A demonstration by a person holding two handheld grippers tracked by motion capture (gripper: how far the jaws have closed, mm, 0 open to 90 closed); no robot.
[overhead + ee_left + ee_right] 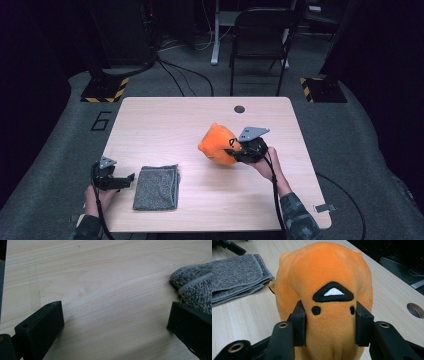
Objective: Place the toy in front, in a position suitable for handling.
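An orange plush toy [217, 143] with a black-and-white embroidered face sits right of the table's middle. My right gripper [239, 150] is shut on it; in the right gripper view both pads [299, 325] press into the orange plush toy [324, 277] at its sides, beside the two black dots. A folded grey towel [157, 186] lies flat near the front left of the table. My left gripper [125, 179] rests just left of the towel, jaws wide apart over bare wood. In the left gripper view the grey towel [195, 287] touches the right jaw's outer tip, with nothing between the jaws.
The light wooden table [165, 120] has a round cable hole [239, 109] near its far edge. A black chair [260, 40] and stands with yellow-black striped bases [105, 90] are on the floor beyond it.
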